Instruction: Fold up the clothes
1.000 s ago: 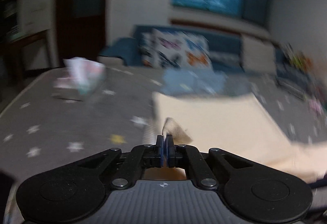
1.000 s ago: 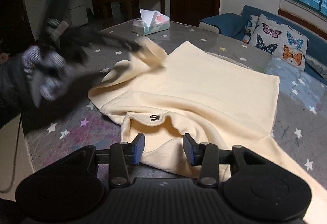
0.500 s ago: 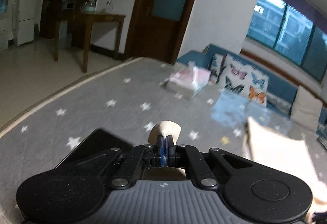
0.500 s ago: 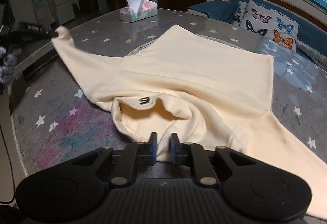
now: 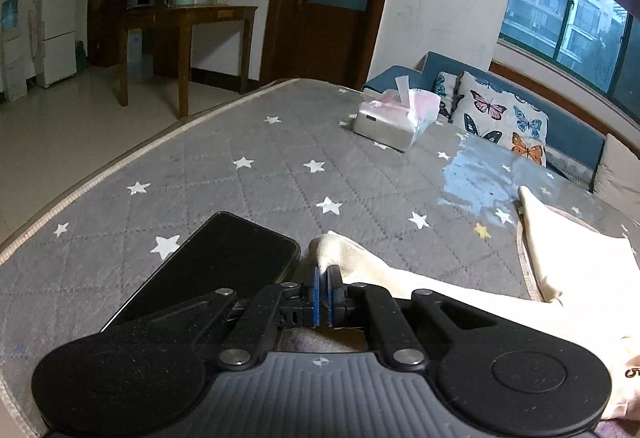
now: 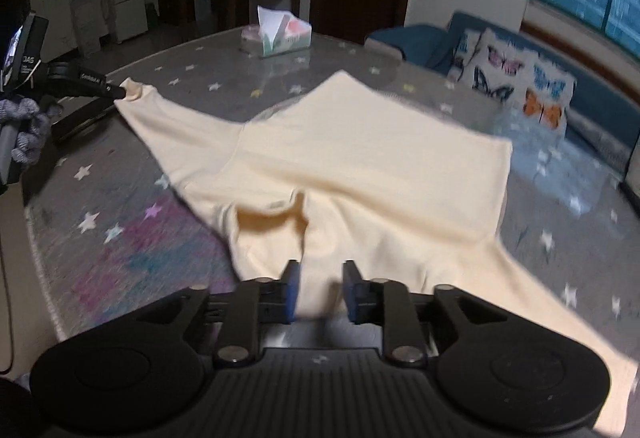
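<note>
Spreading sweater [image 6: 360,166] flat on worktop [image 5: 240,174]: left tool [image 5: 322,280] clamped on far-left sleeve cuff [image 5: 332,244] beside phone [image 5: 216,262]; right tool [image 6: 320,280], just reopened, straddling near collar without grip. Tension sleeve outward, lower flat, then release.

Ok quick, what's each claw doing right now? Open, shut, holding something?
Left gripper: shut on the sleeve cuff of the cream sweatshirt.
Right gripper: open, jaws just opening, collar fabric between them but not pinched.
</note>
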Demonstrator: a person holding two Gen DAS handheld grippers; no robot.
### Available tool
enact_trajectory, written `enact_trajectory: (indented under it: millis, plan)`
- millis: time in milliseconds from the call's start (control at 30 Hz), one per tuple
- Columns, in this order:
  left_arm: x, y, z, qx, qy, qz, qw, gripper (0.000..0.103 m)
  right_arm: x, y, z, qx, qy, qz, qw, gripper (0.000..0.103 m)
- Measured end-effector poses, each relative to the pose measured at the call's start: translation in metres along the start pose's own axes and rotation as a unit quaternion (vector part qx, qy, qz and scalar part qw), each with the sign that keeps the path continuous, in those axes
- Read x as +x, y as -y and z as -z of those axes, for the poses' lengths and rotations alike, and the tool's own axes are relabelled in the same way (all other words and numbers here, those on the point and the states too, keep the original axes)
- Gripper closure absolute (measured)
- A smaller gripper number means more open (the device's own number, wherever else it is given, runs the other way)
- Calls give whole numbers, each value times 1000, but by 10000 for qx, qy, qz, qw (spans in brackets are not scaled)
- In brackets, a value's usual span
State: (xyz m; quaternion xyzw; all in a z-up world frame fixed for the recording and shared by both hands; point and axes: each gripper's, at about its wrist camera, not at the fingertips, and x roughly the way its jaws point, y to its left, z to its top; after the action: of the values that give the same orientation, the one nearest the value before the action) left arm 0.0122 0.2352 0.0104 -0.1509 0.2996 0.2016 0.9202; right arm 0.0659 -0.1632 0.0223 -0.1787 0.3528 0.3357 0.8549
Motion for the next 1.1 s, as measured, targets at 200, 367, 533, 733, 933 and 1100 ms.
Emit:
enact_trajectory:
  millis: [200,367,533,733,933,1100]
  plan:
    - [2,1,0,39,-42,-29,10000,98,37,-6,-13,-464,5,25,9989,67]
    - [5,1,0,61,-77,-67,9999,98,52,-6,-17,-484,-42,-66,9988,99]
    - [8,1,0,100,-85,-114,9998,98,20,-9,-6,-687,41,-196,9974,100]
    - [10,1,0,110,-138,-200,9996,96,18,-18,14,-792,-127,-329,9962,99]
    - [1,-8,-8,174,-65,-461,9988,96,-1,-6,14,-518,-128,-581,9969,93]
    - [-19,0,-15,323,119,-340,9988,96,-15,15,6,-133,161,-366,9991,90]
